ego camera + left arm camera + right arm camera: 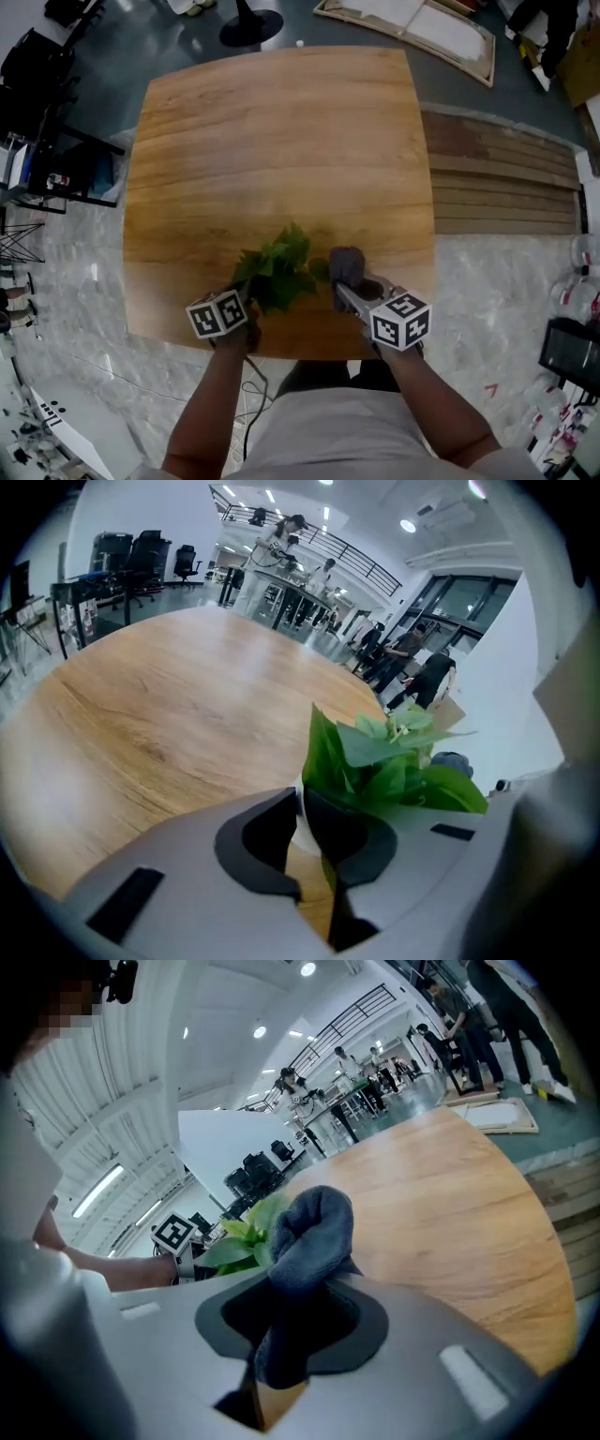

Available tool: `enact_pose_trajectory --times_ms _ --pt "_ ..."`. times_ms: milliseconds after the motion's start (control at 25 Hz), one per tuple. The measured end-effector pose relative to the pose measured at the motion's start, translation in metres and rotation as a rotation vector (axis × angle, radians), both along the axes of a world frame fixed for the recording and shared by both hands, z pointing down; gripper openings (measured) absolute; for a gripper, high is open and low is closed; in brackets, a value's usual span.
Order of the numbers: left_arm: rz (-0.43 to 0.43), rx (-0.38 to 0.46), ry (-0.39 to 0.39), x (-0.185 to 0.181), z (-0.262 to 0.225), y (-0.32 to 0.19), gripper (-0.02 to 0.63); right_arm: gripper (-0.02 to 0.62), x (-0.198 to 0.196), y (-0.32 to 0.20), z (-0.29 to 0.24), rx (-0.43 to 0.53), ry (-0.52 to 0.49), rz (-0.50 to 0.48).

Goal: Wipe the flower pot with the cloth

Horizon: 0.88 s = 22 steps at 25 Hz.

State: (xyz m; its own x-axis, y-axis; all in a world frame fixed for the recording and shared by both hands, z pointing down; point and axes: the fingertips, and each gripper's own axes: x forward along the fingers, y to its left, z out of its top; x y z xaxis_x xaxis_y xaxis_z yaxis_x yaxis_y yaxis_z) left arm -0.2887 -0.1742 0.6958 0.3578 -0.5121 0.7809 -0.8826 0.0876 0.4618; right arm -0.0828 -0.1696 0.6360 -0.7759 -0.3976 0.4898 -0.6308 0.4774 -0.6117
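1. The wooden table (281,141) has rounded corners. Its top is bare except at the near edge, where all work items sit.
2. The flower pot (302,829) stands near the table's near edge, left of centre. Only a thin strip of its white wall shows in the left gripper view. The green leaves (278,267) cover the pot from above in the head view.
3. The left gripper (249,300) reaches the pot from the near left side. Its jaws are drawn narrow and clamp the white pot wall between them, with leaves directly beyond.
4. The right gripper (352,287) lies just right of the leaves. Its jaws are closed on the cloth.
5. The cloth (309,1232) is dark grey-blue and bunched. It protrudes past the jaw tips, just beside the leaves. Contact with the pot cannot be determined.
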Motion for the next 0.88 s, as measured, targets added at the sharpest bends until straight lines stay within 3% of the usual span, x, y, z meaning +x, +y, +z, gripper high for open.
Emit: enact_pose_trajectory --times_ms 440,640,760,880 --pt "-0.091 -0.043 0.069 -0.025 0.025 0.003 0.017 0.075 -0.065 -0.006 0.072 -0.162 -0.132 -0.003" --pt "-0.075 -0.035 0.056 -0.027 0.028 0.005 0.017 0.074 -0.120 0.004 0.048 -0.155 -0.210 -0.108" --pt "-0.061 -0.039 0.063 -0.030 0.031 0.009 0.017 0.072 -0.131 0.010 0.021 -0.154 -0.281 -0.141" --pt "-0.021 -0.018 0.020 -0.036 0.027 0.005 0.017 0.072 -0.129 0.009 0.033 -0.163 -0.266 -0.137"
